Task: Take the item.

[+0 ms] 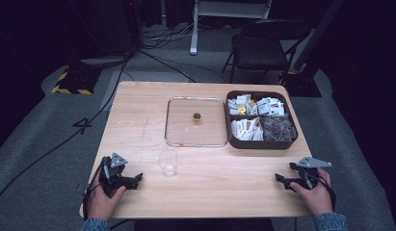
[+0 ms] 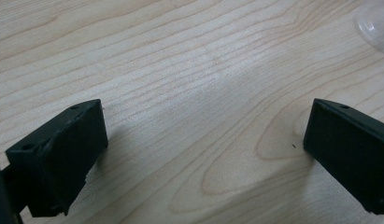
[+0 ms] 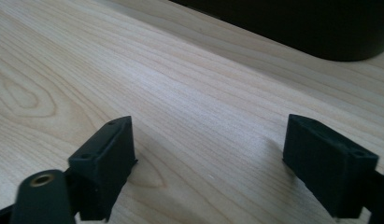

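Resting near the front edge of the pale wooden tabletop (image 1: 138,120), the left tool (image 1: 136,179) sits by the front left corner and the right tool (image 1: 279,179) by the front right corner, each held in a hand and each with its black, blocky jaws spread wide over bare wood grain, nothing between them. The clear plastic cup (image 1: 168,162), round and thin-walled, stands upright just right of the left tool, apart from it; its rim shows at the top right corner of the left gripper view (image 2: 375,23). A broad strip of bare board runs between the two tools along the front edge. Toward the far edge lies a square transparent lid (image 1: 181,127) with rounded corners and a small brass-coloured knob (image 1: 197,116) at its middle. Touching its right side, near the far right corner, sits a dark rounded tray (image 1: 260,144) split into compartments of paper sachets (image 1: 248,129).
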Motion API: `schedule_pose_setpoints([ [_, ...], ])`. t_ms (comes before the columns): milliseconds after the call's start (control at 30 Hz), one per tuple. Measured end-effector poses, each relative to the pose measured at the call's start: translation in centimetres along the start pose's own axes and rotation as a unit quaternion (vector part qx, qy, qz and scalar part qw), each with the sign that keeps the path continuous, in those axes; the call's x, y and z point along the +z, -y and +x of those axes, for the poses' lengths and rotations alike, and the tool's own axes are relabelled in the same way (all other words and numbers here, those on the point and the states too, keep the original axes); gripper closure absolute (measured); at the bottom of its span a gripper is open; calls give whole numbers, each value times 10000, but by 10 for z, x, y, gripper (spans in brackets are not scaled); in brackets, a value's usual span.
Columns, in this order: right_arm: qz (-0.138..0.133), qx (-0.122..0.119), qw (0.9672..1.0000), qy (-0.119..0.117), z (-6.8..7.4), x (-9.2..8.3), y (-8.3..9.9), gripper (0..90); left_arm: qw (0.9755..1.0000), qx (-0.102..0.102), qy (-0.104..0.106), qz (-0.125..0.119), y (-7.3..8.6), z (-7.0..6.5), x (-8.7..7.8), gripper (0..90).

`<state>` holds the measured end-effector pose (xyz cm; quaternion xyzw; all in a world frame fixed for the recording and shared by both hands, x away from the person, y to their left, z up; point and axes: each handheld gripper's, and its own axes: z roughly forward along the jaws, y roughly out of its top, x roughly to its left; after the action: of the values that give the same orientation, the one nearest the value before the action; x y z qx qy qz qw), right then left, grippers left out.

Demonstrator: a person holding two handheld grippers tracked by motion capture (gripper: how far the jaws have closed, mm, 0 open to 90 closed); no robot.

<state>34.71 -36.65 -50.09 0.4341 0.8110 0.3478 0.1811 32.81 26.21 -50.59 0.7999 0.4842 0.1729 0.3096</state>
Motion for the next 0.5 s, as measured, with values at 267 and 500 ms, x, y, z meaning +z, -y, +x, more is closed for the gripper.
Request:
schedule_pose_setpoints([
  [267,-69,182,9995,-238,0,-10,-9,254,10000,-14,1,-2,0,0,0,1],
  [500,-263,503,9966,-592,-4,-24,-26,374,10000,23,29,-11,-1,0,1,0],
])
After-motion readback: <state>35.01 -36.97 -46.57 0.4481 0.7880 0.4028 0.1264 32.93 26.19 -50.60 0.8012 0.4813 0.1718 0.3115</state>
